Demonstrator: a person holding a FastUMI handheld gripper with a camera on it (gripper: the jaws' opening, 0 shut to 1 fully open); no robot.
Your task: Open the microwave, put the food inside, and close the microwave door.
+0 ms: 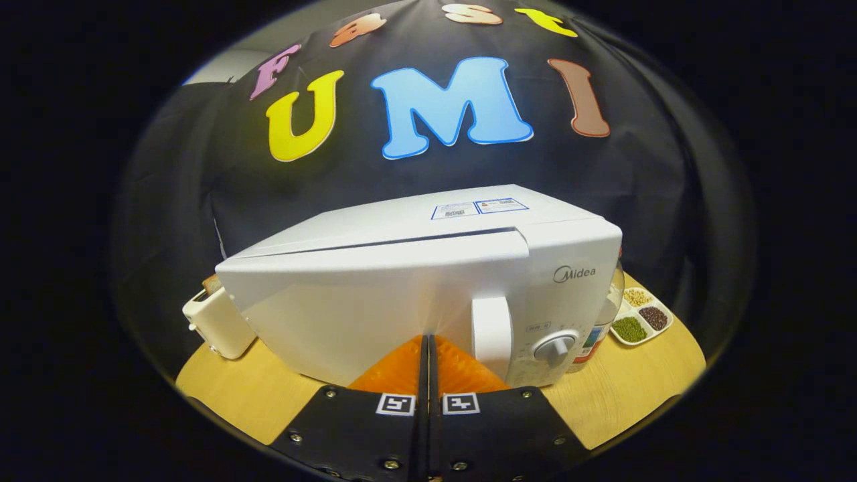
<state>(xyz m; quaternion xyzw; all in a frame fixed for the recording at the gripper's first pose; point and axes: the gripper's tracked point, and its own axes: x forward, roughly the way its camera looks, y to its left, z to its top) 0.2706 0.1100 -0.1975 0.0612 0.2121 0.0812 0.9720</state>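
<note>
A white microwave (pixel 428 268) stands on the wooden table (pixel 234 395), right in front of me. Its door (pixel 361 308) is a little ajar: a thin dark gap runs along the door's top edge. The door's handle (pixel 491 333) is a white vertical bar beside the control panel, whose round knob (pixel 554 348) sits lower right. My gripper (pixel 428 338) is shut with nothing held, its fingertips pressed together against the door's lower front, just left of the handle. The food is not something I can pick out.
A white toaster (pixel 217 321) with bread in it stands left of the microwave. Right of the microwave is a jar or bottle (pixel 602 321), and beyond it a white divided dish (pixel 643 318) of grains and beans near the table's right edge.
</note>
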